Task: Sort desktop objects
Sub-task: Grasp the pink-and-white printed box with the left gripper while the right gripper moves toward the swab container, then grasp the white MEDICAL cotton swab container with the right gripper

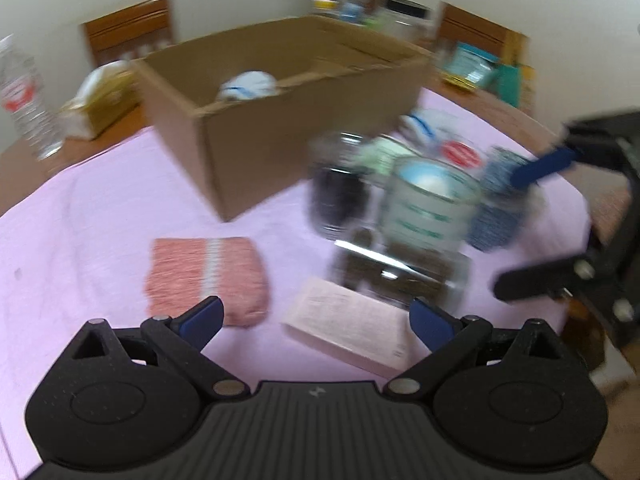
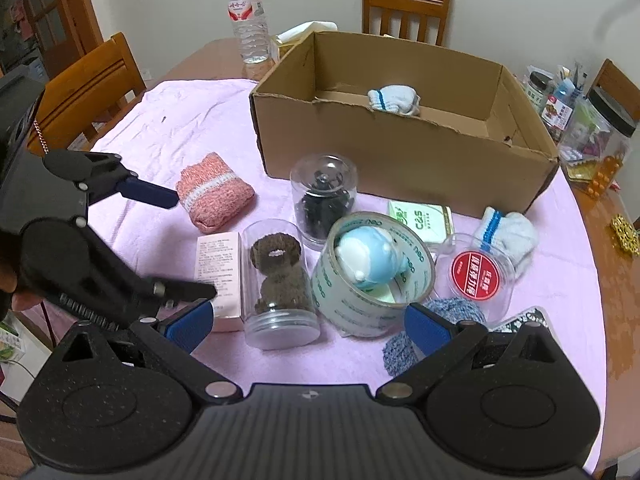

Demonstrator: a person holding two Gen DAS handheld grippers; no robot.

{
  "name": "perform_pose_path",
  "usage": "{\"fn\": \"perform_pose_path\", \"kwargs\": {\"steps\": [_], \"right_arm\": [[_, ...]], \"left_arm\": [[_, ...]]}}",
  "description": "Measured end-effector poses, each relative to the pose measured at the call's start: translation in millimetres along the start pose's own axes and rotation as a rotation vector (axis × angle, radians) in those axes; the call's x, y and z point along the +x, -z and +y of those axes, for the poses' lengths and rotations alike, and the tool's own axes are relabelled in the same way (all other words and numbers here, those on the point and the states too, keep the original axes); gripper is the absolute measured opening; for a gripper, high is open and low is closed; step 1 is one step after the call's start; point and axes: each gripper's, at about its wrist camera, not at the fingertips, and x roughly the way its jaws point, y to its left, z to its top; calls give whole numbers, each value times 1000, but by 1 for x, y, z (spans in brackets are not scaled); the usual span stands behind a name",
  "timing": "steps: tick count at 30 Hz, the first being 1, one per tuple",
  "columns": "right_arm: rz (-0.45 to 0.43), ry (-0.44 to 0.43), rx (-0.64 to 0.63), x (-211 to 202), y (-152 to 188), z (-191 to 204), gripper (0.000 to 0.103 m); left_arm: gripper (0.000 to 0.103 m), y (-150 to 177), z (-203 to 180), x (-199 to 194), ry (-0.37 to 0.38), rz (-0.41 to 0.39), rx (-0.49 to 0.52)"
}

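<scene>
Both the left gripper [image 1: 316,320] and right gripper [image 2: 308,322] gape empty, the tape roll [image 2: 372,276] just ahead of the right one.

Blurred view: left gripper [image 1: 316,318] jaws spread above pink box [image 1: 348,330], seemingly holding nothing, beside pink sock [image 1: 206,278].

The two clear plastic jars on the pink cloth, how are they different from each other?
The nearer jar holds a brown knitted item; the farther jar holds something black. The nearer jar stands beside the pink box; the farther jar stands nearer the cardboard box. Both are clear, upright cylinders on the pink cloth, beside the tape roll.
</scene>
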Motion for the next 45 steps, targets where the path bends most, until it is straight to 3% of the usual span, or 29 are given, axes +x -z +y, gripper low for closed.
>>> {"fn": "perform_pose_path", "kwargs": {"steps": [6,13,25,29,38,45], "right_arm": [[2,11,22,-4,5,-7,103],[1,35,46,-9,12,-17,103],[9,95,79,-8,19,-44,103],[17,129,68,-9,21,-56,103],[75,207,24,-8,34,-95,103],[140,199,-63,6,40,-121,103]], "left_arm": [[99,-2,-18,11,78,29,158],[99,-1,-21,32,63,69,218],[96,8,-14,39,85,85,157],[86,9,-11,40,83,82,118],[86,10,-12,43,80,80,96],[86,9,-14,44,60,83,72]]}}
